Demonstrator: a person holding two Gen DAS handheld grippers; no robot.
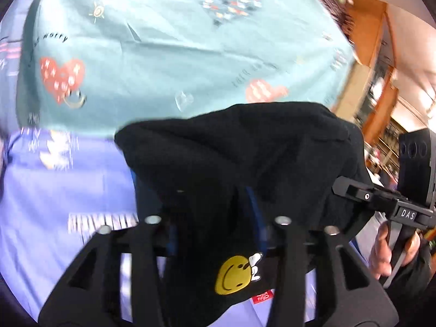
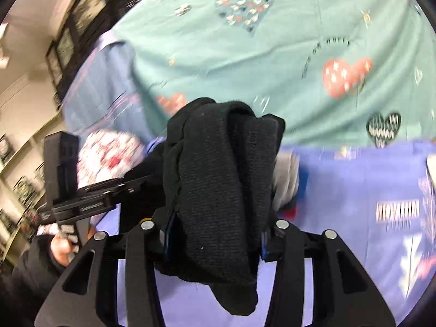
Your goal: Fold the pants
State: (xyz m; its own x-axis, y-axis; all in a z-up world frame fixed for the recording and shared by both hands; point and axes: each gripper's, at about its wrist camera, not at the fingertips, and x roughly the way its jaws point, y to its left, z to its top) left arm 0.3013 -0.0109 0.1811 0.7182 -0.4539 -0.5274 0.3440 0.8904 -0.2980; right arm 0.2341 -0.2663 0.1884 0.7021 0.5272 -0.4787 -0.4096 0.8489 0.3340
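Black knit pants (image 1: 245,158), one pair, with a yellow smiley patch (image 1: 233,275) and a red tag near one edge. Location: lifted clear of the bedspread (image 1: 163,41), slung between both tools. Left tongs (image 1: 215,218): part-closed, pads clamped on the fabric beside the patch. Right tongs (image 2: 215,226): part-closed, gripping a thick bunched roll of the same cloth, with a loose end hanging below the jaws. Surface beneath: teal sheet printed with hearts, and a lilac sheet (image 2: 354,190) nearer the cameras.

Risks, as judged: the bunched right-hand grip may shed layers and let the garment fall crooked. Uneven tension between the tongs could lay the pants down creased or twisted. Frames are blurred, so alignment is uncertain.
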